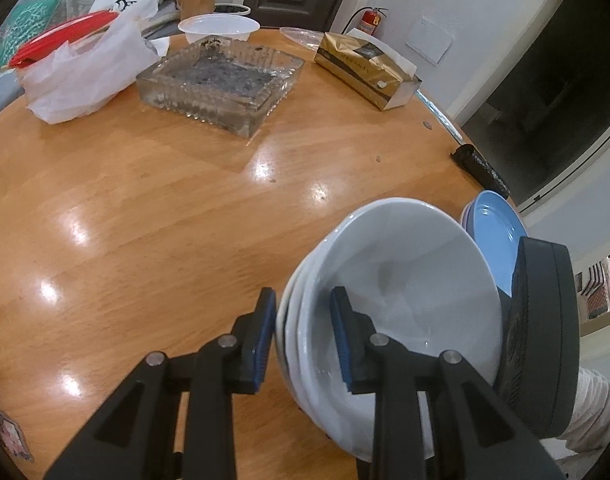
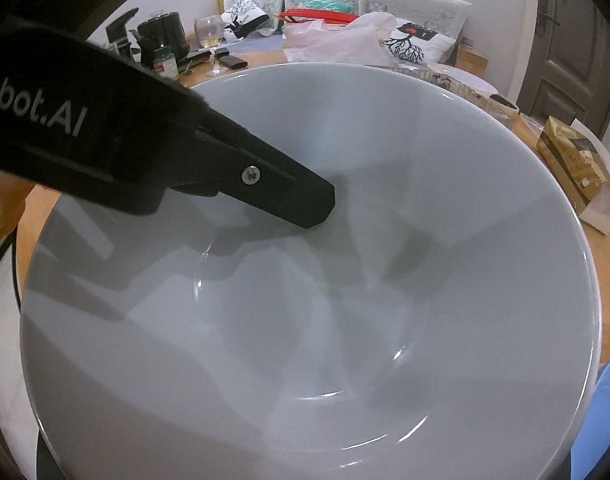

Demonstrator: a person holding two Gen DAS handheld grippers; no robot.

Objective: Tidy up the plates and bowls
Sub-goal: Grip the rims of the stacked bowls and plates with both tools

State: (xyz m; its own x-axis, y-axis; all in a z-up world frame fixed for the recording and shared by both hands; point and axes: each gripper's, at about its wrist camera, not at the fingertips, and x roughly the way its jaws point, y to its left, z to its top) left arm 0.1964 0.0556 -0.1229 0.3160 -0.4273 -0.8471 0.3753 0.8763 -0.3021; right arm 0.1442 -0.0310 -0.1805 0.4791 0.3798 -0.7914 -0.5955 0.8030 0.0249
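In the left wrist view my left gripper (image 1: 303, 330) straddles the near rim of a stack of white bowls (image 1: 409, 280): one blue-padded finger sits inside the top bowl, the other outside the stack, with a small gap showing. A blue plate (image 1: 495, 236) lies behind the stack on the right. The right gripper's black body (image 1: 545, 336) presses close against the bowls' right side. In the right wrist view the top white bowl (image 2: 385, 240) fills the frame and the left gripper's finger (image 2: 301, 196) reaches into it. The right gripper's own fingers are hidden. The blue plate's edge (image 2: 609, 408) shows at lower right.
On the round wooden table (image 1: 145, 208) stand a glass ashtray (image 1: 221, 80), a gold tissue box (image 1: 365, 68), a white plastic bag (image 1: 85, 68), a white plastic bowl (image 1: 219, 28) and a black remote (image 1: 481, 166). A wine glass (image 2: 209, 36) and kettle (image 2: 163, 32) stand at the far side.
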